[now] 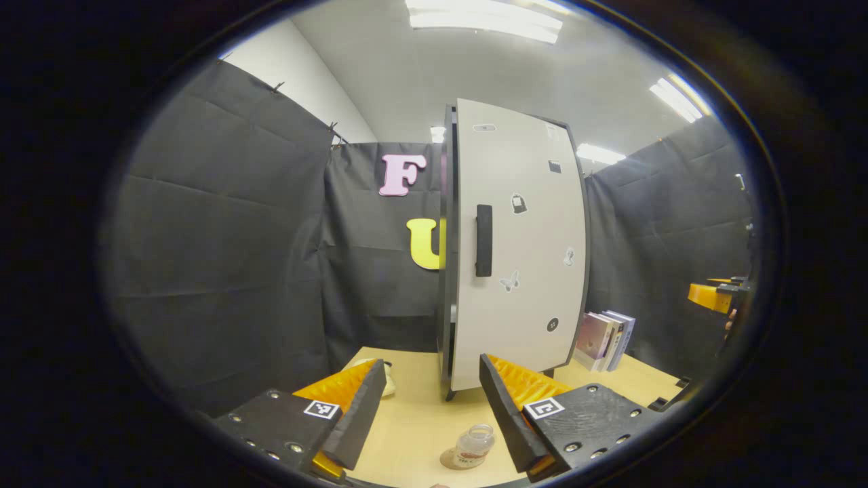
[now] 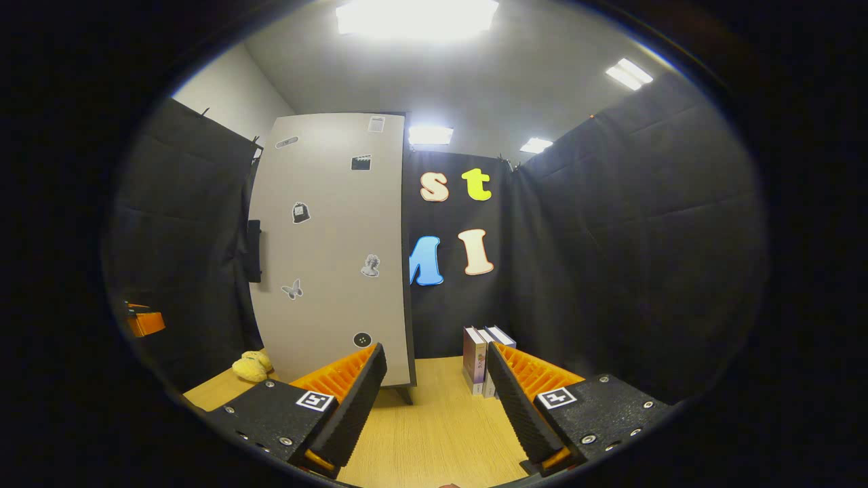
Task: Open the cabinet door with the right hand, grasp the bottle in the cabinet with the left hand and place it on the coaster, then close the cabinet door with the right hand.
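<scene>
Bottle [image 1: 473, 446] stands on the coaster [image 1: 449, 461] between the spread left gripper [image 1: 428, 407] fingers, cabinet door [image 1: 519, 244] shut ahead; right gripper [image 2: 434, 400] spread, over bare table [image 2: 434, 434].

Bottle [image 1: 472, 446] label, door stickers [image 1: 519, 202]: seemingly illegible.

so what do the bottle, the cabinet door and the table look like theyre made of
Bottle: clear and see-through with glints, glass or hard plastic, hard to tell which.
Cabinet door: flat matt pale panel with dark edging, probably painted or laminated board.
Table: light wood look with fine straight grain, likely a laminate or veneer.
</scene>
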Demonstrator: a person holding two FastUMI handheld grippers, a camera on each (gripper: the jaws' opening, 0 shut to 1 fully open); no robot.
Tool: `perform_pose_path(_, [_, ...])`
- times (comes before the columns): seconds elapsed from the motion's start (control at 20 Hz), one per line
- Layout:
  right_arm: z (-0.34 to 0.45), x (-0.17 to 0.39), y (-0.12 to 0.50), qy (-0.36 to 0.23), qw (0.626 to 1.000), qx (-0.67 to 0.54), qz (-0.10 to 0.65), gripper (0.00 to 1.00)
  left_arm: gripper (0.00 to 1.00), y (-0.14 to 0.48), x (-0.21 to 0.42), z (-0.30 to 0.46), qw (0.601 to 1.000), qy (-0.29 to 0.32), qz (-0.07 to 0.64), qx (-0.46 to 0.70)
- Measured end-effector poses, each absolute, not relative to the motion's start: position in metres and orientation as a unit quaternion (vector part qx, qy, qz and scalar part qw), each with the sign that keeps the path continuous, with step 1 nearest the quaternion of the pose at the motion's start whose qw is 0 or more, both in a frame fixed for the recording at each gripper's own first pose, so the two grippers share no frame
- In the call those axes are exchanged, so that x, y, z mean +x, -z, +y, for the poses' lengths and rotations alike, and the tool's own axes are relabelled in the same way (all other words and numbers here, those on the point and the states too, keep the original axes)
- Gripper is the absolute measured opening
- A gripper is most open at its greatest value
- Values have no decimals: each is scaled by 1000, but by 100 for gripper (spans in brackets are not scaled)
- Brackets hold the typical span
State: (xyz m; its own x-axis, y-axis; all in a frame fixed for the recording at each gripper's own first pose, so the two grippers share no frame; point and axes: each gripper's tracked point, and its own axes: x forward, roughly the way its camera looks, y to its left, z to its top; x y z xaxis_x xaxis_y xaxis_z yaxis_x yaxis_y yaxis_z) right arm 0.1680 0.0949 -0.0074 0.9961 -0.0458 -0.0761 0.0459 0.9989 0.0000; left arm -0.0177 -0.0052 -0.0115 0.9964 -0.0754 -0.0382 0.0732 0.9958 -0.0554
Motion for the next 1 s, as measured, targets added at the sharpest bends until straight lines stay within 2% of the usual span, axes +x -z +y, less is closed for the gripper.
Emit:
perform_pose_path(0.05, [95,167,8,23,999,2,39,93,81,13,-18,-5,999,36,20,-24])
perform_pose_path(0.1, [94,168,8,23,999,3,40,93,85,13,-18,-4,999,34,21,-21])
perform_pose_path(0.2, [93,167,6,24,999,5,38,93,81,14,-18,-5,999,32,21,-22])
perform_pose_path(1.0, [95,168,0,21,999,7,31,93,85,9,-16,0,1000,21,8,-20])
